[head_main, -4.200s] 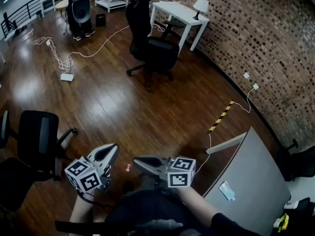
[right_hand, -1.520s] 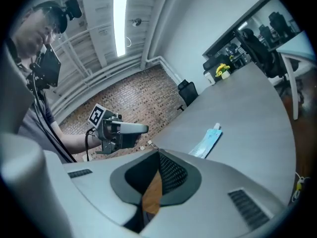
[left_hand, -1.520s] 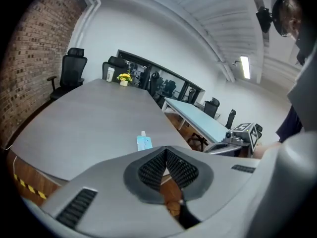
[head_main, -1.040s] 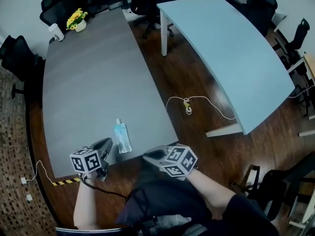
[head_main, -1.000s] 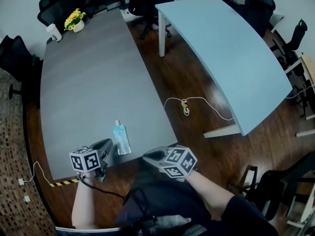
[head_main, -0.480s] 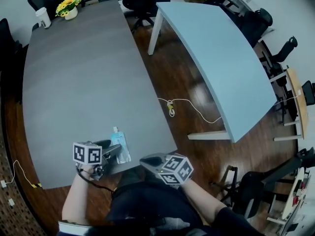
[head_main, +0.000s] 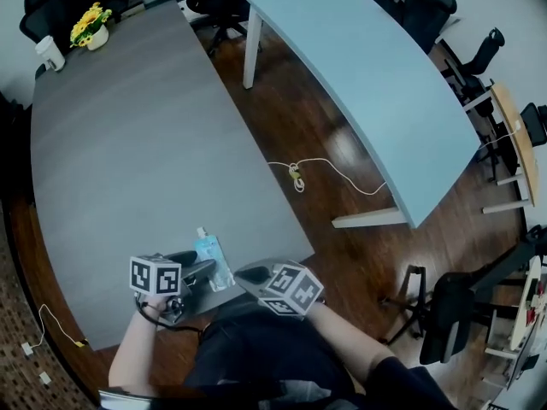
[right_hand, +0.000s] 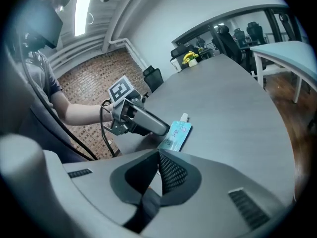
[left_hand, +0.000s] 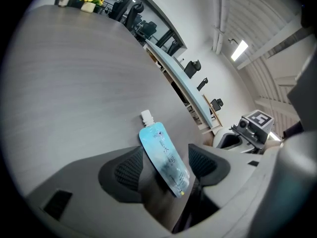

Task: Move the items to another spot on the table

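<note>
Pouch [head_main: 212, 259] between spread left tongs [left_hand: 166, 166] | right tongs [right_hand: 159, 158] pinched together, alongside

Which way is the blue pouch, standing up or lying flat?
Lying flat: the blue pouch rests with its broad face on the grey table, white cap pointing away.

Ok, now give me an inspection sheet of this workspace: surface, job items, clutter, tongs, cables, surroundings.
Surface: long grey table.
Job's things: blue spouted pouch lying flat near the near edge.
Clutter: yellow flowers and white container at the far end.
Grippers: left tongs open, astride the pouch's bottom end; right tongs shut, empty.
Cables: white cable on the floor between tables.
Surroundings: light blue table, office chairs, wood floor.
</note>
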The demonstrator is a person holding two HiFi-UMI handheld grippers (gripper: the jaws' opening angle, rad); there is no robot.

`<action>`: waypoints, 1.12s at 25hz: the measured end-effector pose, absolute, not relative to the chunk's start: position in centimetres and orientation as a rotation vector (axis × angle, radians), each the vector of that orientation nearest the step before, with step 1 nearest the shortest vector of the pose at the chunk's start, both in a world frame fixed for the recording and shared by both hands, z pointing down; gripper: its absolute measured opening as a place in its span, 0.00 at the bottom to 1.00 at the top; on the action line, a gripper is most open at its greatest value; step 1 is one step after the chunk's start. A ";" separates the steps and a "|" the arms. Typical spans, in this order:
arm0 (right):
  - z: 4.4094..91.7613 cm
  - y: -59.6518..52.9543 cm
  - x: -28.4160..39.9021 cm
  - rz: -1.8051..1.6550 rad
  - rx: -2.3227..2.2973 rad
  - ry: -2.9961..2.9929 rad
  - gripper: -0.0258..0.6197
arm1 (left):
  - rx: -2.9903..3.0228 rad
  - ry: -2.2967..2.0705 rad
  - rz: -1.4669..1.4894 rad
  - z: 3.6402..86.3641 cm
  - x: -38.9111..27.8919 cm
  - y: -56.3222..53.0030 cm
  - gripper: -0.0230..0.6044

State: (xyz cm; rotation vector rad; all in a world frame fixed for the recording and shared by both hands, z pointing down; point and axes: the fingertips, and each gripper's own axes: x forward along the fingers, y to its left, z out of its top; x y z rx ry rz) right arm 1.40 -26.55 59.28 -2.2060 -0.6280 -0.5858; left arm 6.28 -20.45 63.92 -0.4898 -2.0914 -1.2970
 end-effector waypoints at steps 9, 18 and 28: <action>62.7 -25.4 3.0 -0.785 -2.249 -0.610 0.01 | -0.373 -2.063 -1.258 63.5 6.5 -20.5 0.53; 64.4 -25.0 3.9 -0.893 -2.289 -0.546 0.01 | -0.311 -2.098 -1.227 63.5 5.8 -20.7 0.52; 64.4 -26.1 5.2 -0.940 -2.309 -0.427 0.01 | -0.177 -2.114 -1.247 64.3 3.4 -22.3 0.31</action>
